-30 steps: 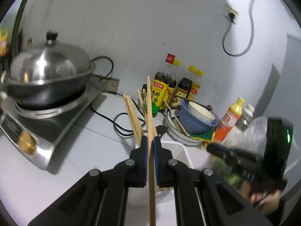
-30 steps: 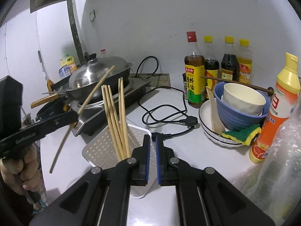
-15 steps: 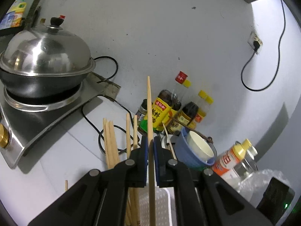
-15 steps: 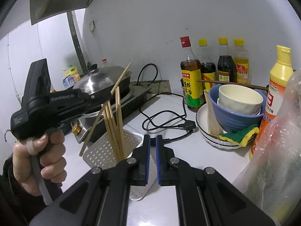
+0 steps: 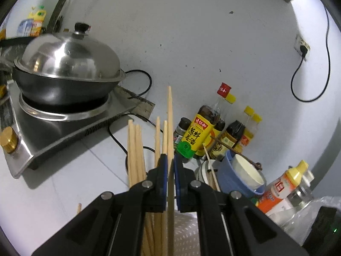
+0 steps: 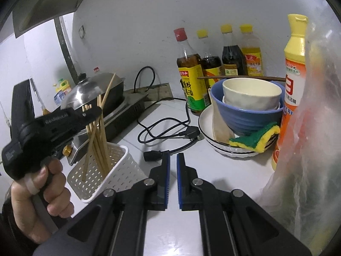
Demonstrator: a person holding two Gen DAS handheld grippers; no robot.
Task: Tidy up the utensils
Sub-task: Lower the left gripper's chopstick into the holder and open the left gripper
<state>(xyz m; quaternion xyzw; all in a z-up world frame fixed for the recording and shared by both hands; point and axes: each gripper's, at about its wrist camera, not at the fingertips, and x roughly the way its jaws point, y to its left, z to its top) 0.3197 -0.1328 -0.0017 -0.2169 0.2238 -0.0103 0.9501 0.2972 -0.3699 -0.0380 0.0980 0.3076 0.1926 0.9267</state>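
Jaws on the left gripper [image 5: 169, 166] are pinching a single chopstick [image 5: 169, 115], its lower end down in the white perforated basket [image 6: 119, 160] with the other chopsticks [image 6: 100, 136]. The right gripper [image 6: 173, 166] has its jaws pressed nearly together on nothing, over the desk [image 6: 170, 115]. Only the right wrist view shows the whole basket and the hand [image 6: 40, 194] on the left gripper. From the left wrist view the basket is mostly hidden behind the jaws, but you get the wok lid [image 5: 68, 57] clearly. Bowls [image 6: 249, 106] sit near the sauce bottles [image 6: 191, 81].
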